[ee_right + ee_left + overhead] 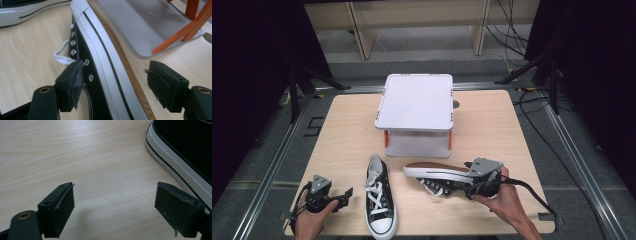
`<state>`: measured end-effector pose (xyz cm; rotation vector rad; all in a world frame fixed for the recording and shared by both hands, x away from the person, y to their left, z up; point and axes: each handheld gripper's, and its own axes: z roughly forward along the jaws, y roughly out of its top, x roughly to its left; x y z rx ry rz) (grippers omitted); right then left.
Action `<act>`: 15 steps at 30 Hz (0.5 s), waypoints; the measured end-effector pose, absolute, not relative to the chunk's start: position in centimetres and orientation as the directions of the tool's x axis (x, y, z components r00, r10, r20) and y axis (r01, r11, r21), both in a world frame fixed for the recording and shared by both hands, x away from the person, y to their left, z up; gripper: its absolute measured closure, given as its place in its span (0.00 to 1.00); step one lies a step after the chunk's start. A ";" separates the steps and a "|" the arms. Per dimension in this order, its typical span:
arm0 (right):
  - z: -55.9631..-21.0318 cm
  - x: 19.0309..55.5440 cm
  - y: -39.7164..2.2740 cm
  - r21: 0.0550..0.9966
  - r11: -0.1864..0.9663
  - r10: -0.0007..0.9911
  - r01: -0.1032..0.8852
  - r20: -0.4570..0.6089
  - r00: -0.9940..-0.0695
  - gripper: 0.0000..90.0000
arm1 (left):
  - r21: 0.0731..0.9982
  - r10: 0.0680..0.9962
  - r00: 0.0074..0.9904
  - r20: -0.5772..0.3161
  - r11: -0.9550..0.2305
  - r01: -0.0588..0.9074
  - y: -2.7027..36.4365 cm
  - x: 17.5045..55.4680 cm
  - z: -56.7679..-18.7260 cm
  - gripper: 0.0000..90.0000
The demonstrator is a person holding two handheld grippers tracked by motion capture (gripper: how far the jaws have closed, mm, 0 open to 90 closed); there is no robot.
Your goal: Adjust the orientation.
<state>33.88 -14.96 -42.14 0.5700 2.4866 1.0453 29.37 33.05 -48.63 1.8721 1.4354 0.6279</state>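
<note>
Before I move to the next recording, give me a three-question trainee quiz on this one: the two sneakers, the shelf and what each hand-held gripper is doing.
1. True or false: the upright sneaker stands on its sole between the two hand-held grippers.
2. Multiple choice: the tipped sneaker lies A) on top of the white shelf, B) on its side in front of the shelf, C) off the table.
3. Fill in: the jaws of the right hand-held gripper stand on either side of the tipped sneaker's ____ end.

Key
1. True; the left hand-held gripper is open beside it, over bare table.
2. B.
3. Heel; the jaws are apart, not yet closed.
</note>
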 end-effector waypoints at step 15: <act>-44.0 36.0 -13.1 0.668 0.715 0.425 0.205 -0.183 -0.887 0.50 | 0.759 0.963 0.269 -0.025 -0.157 0.632 33.1 29.4 -48.6 0.17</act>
